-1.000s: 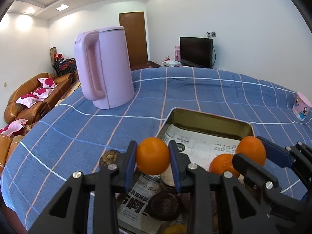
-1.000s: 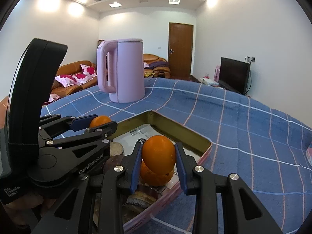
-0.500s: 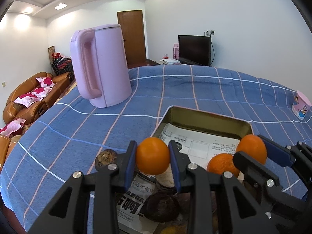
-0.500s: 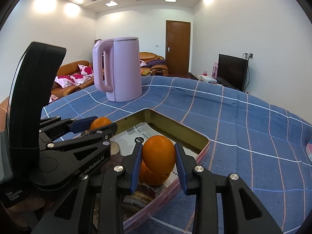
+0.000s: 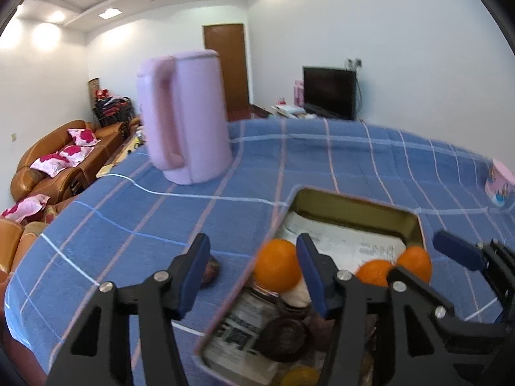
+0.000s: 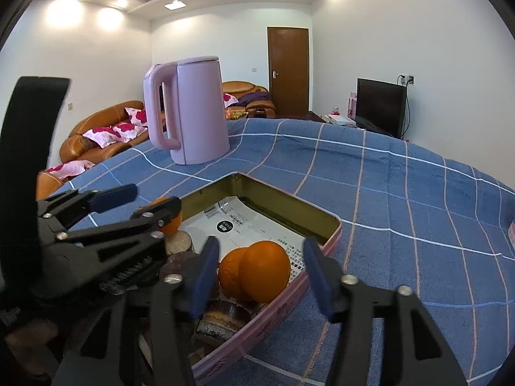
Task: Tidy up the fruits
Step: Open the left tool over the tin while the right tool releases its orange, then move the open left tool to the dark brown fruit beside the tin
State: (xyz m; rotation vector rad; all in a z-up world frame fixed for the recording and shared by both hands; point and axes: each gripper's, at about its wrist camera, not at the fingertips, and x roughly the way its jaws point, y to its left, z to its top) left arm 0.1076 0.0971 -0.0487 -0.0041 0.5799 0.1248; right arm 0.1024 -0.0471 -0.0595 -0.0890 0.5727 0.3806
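Observation:
A pink-rimmed tin box lined with printed paper sits on the blue checked cloth. My left gripper is open; an orange rests on dark fruits in the box, against its right finger. My right gripper is open around two oranges lying in the box; they also show in the left wrist view. Dark round fruits fill the near end of the box. One dark fruit lies on the cloth left of the box.
A tall pink kettle stands on the cloth beyond the box. A small pink cup sits at the far right edge. Brown sofas, a door and a TV are behind the table.
Both grippers have opened and let go of their oranges, which now rest in the box. The left gripper has shifted left and the view is blurred by motion.

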